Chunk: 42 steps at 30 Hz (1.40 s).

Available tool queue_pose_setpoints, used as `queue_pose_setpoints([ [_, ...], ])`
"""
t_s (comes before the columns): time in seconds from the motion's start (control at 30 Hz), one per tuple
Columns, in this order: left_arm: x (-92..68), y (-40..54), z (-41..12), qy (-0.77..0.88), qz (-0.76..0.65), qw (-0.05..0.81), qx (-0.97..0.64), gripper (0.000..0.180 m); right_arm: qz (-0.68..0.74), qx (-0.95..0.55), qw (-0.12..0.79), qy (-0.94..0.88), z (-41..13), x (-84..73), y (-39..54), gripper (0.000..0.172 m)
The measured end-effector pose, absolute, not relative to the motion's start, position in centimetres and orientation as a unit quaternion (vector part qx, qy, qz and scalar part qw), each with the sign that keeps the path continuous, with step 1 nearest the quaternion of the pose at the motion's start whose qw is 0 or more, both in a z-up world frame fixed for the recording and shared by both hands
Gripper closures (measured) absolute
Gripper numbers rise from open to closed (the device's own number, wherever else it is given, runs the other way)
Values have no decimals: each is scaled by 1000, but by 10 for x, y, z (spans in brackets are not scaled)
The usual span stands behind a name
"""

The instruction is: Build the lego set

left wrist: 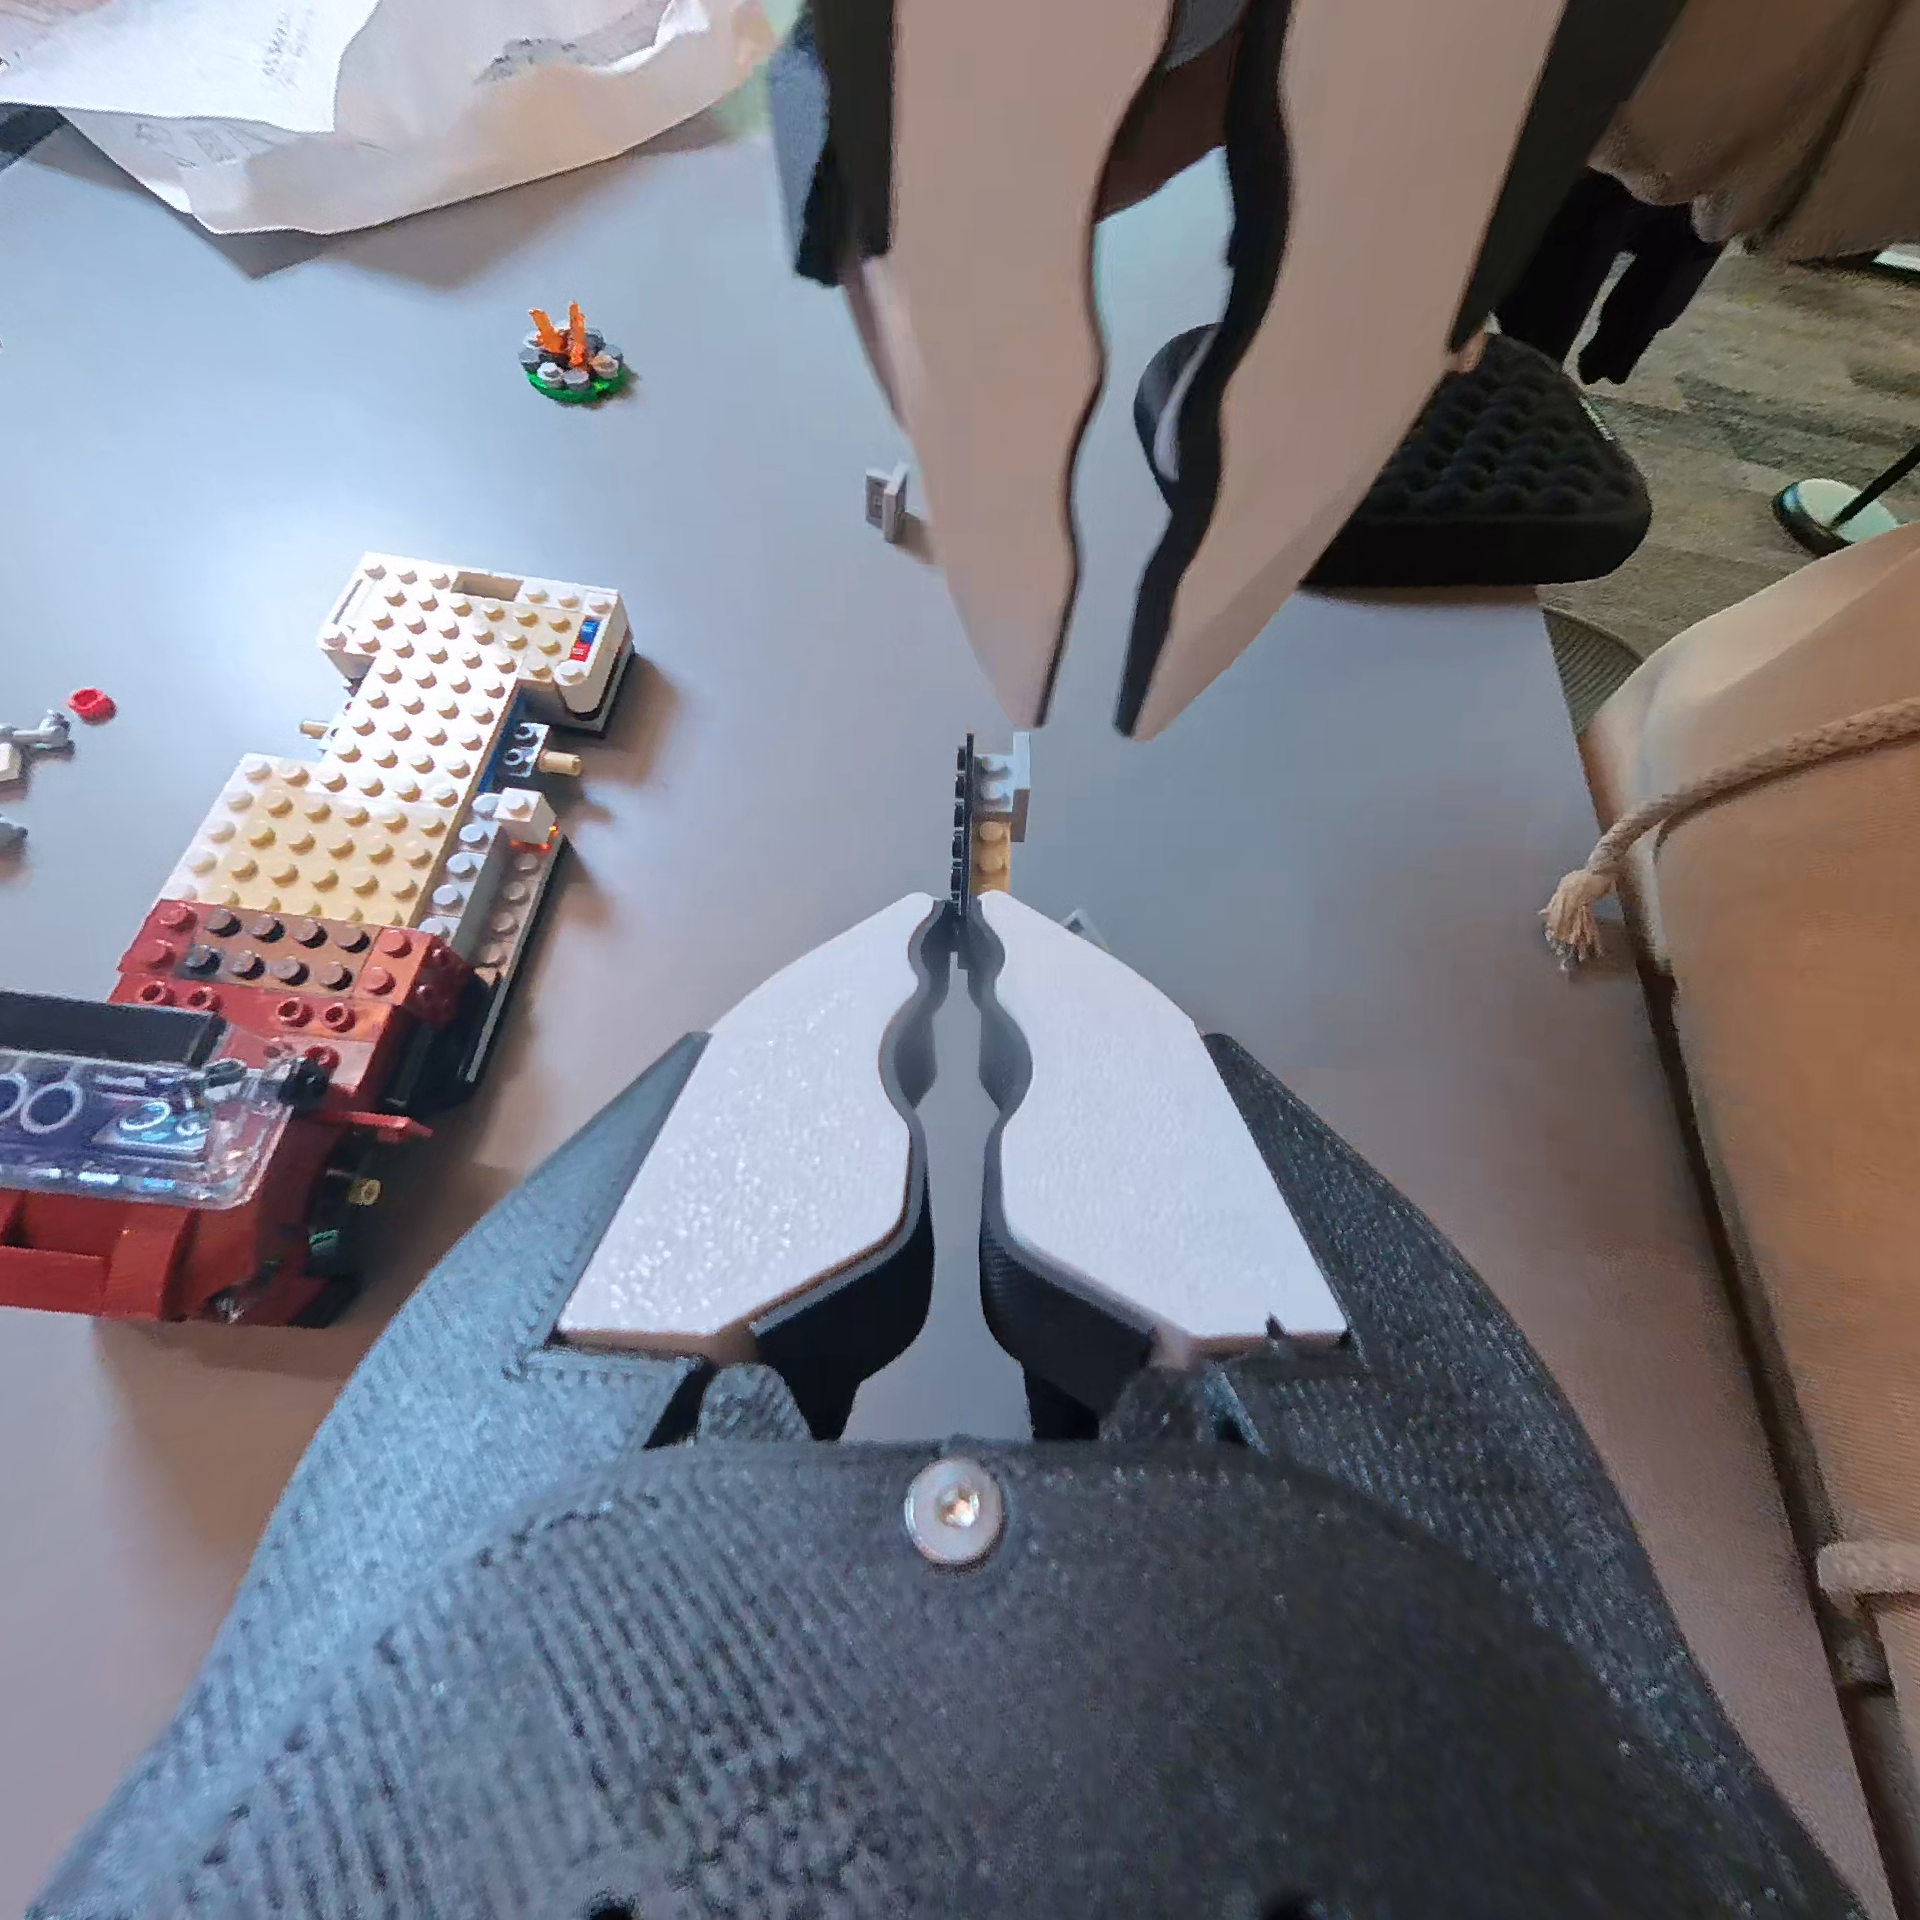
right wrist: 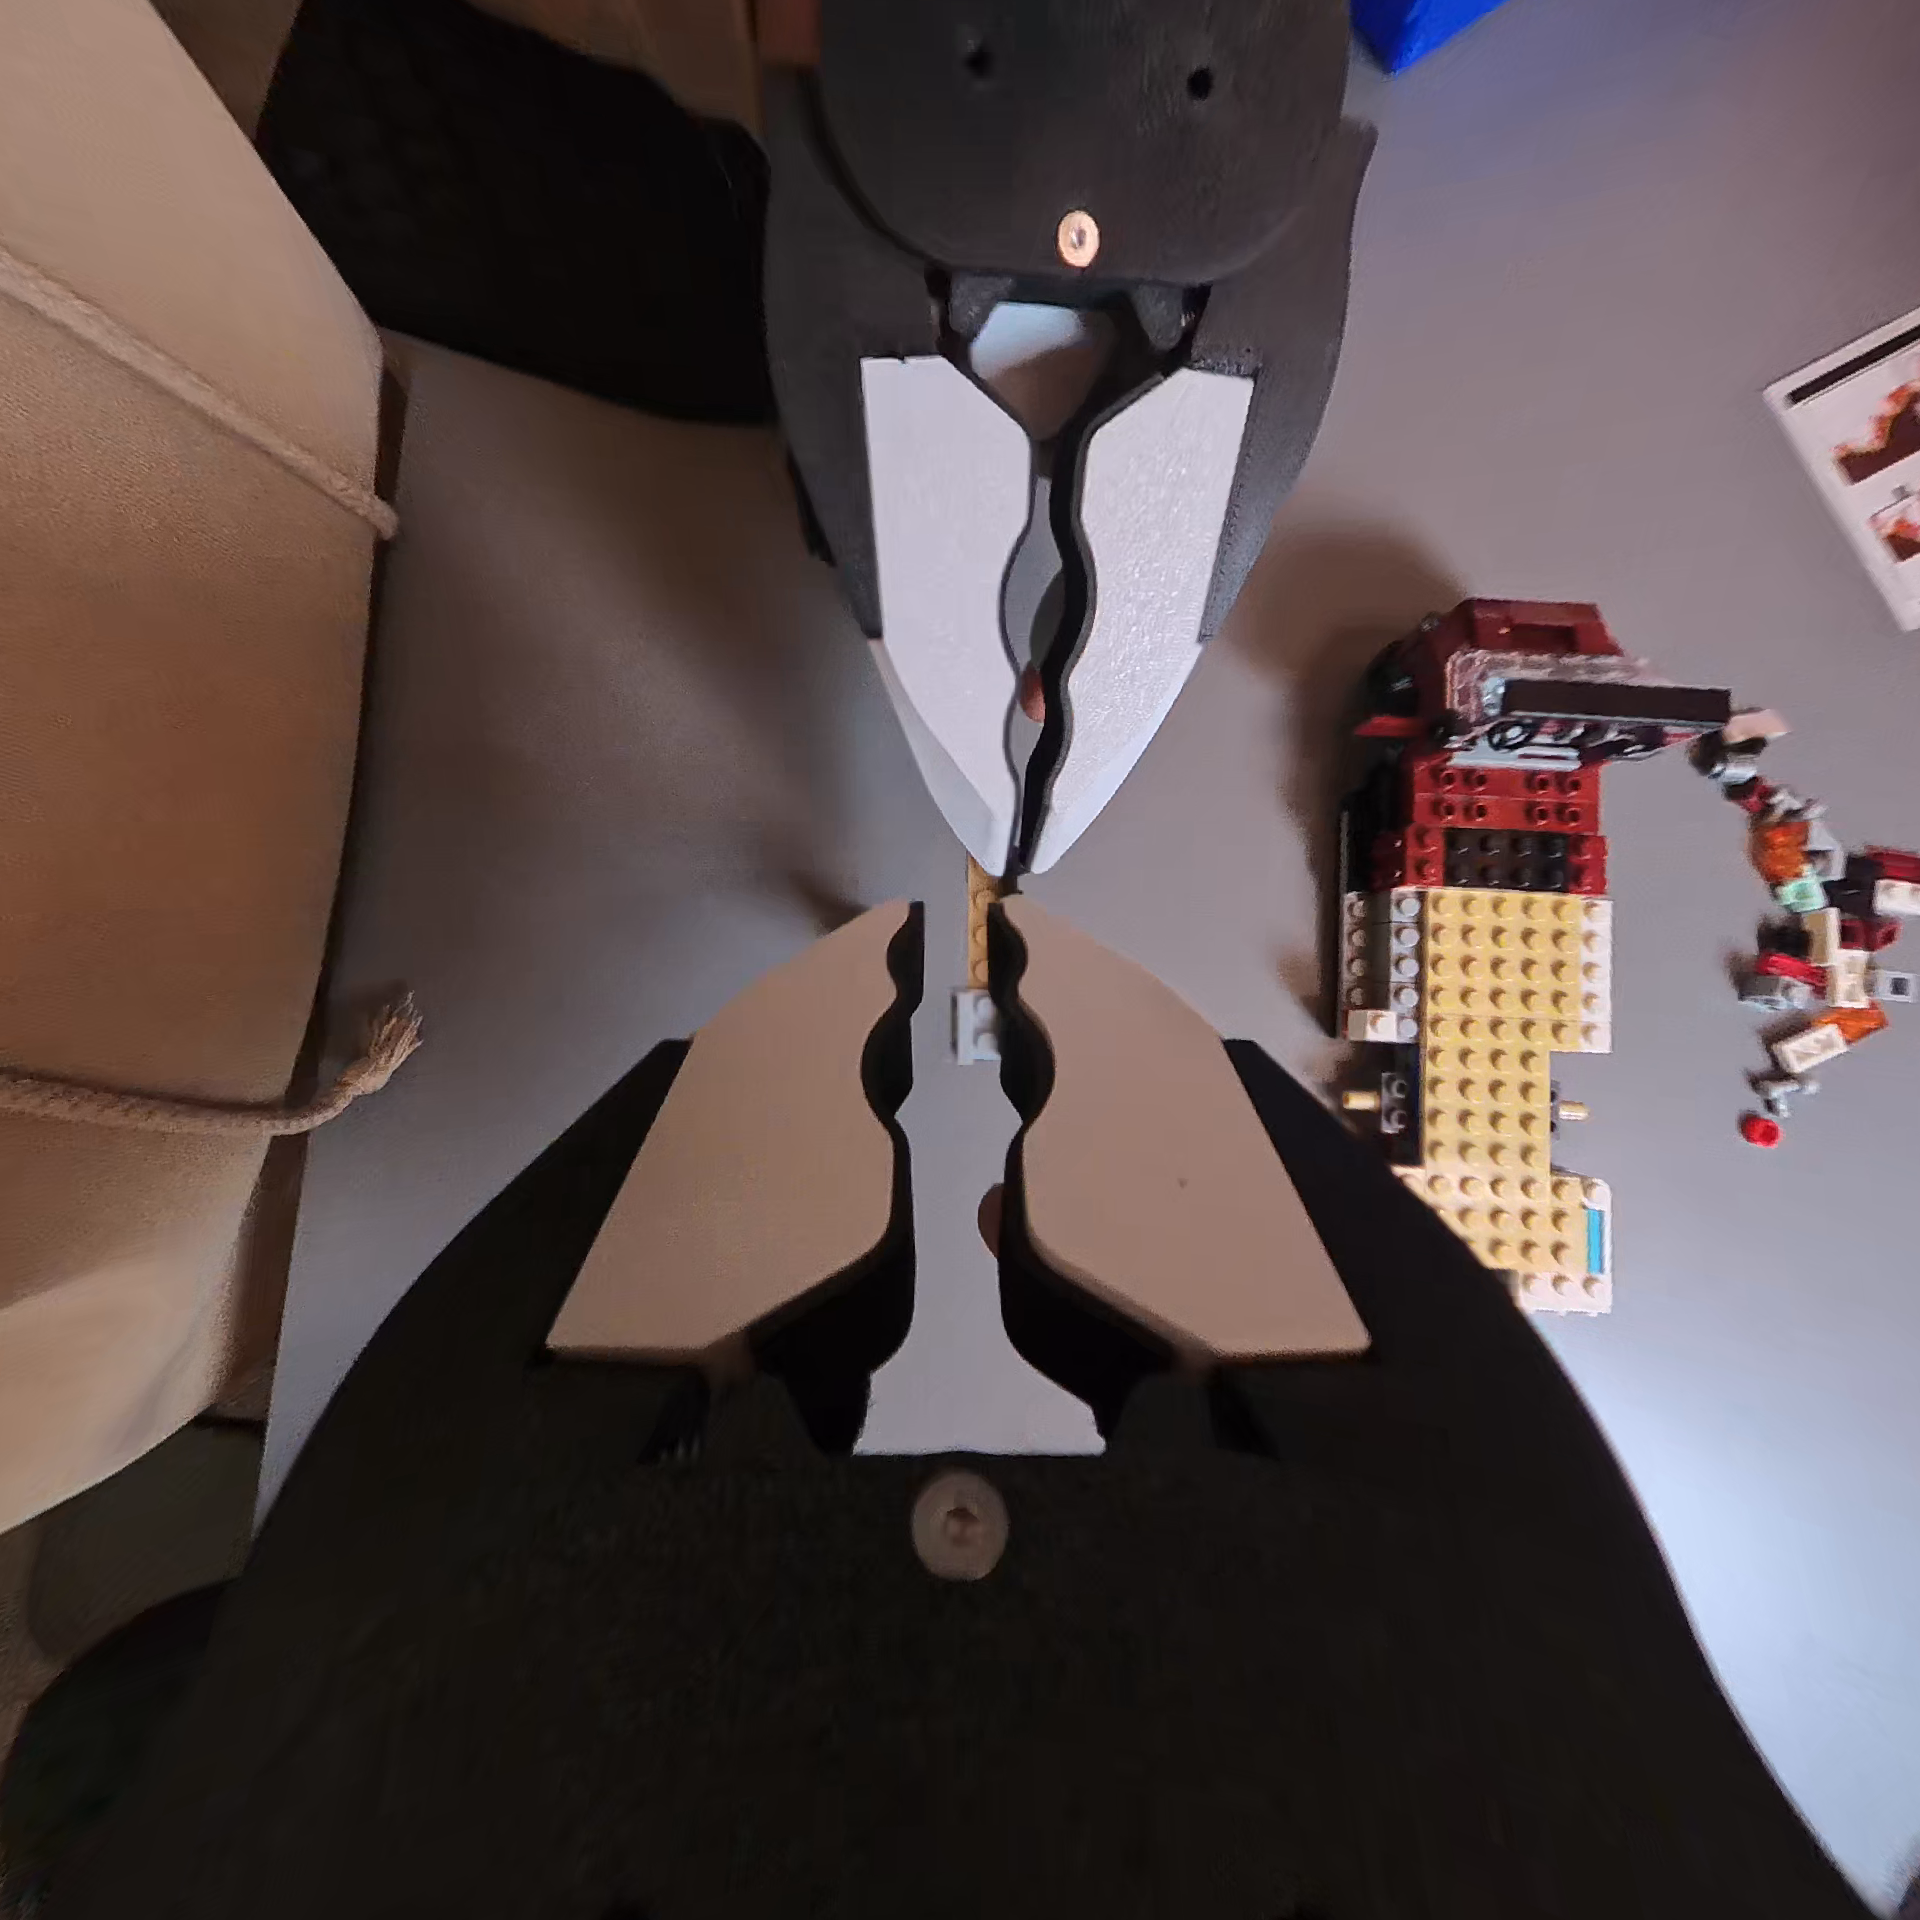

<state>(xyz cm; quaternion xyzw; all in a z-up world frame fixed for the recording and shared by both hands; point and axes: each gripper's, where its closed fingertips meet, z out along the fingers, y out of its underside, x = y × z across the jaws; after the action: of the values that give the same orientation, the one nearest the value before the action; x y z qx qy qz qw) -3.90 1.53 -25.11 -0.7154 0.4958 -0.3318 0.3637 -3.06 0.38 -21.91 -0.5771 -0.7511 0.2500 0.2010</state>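
The left hand-held gripper [left wrist: 961,914] is squeezed tight on a thin black plate [left wrist: 964,831] that stands on its edge. Both white fingertips [left wrist: 894,935] press on the plate's near end. A tan brick [left wrist: 995,857] and a small grey brick [left wrist: 1010,779] are stuck to the plate's side, and the whole little piece pokes out in front of the tips, up above the desk [left wrist: 1299,831].

The right hand-held gripper [right wrist: 956,920] is a little bit open and holds nothing tight. The little piece sits in the gap between its fingers. One fingertip [right wrist: 1013,935] is right against the plate side; the other fingertip [right wrist: 894,935] stands clear of the bricks. In the left wrist view the right tips hang just past the far end of the piece.

Off to one side on the grey desk lies a big brick model [right wrist: 1486,987], red at one end, tan in the middle and white at the other. Beyond it is a pile of loose small pieces [right wrist: 1808,935] and a paper booklet [right wrist: 1860,457]. A tiny campfire piece [left wrist: 571,353] sits farther off. A tan cloth bag with a rope [right wrist: 156,623] lies at the desk's edge.
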Motion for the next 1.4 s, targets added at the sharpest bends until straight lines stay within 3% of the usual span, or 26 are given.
queue_pose_setpoints([
  [0.23, -50, 18, -273, 512, -291, 340, -733, 177, 188, -571, 230, -765, -279, -7, -18, 157],
  [0.43, -49, 14, -289, 551, -237, 334, -727, 177, 173, -553, 224, -783, -292, -18, -12, 156],
  [0.5, -49, 13, -294, 558, -229, 330, -726, 177, 173, -550, 217, -788, -296, -20, -11, 165],
  [0.63, -52, 13, -287, 558, -226, 342, -722, 157, 235, -575, 183, -763, -286, -19, -14, 168],
  [0.8, -37, -12, -250, 554, -331, 375, -665, 163, 396, -598, 104, -689, -247, -20, -20, 168],
  [1.0, -27, -22, -235, 533, -391, 383, -646, 176, 439, -578, 81, -683, -233, -27, -21, 168],
  [1.1, -31, -14, -232, 502, -408, 384, -659, 177, 456, -588, 112, -659, -229, -31, -13, 168],
  [1.4, -37, 4, -235, 403, -477, 342, -702, 177, 314, -564, 375, -665, -221, -32, -3, 161],
])
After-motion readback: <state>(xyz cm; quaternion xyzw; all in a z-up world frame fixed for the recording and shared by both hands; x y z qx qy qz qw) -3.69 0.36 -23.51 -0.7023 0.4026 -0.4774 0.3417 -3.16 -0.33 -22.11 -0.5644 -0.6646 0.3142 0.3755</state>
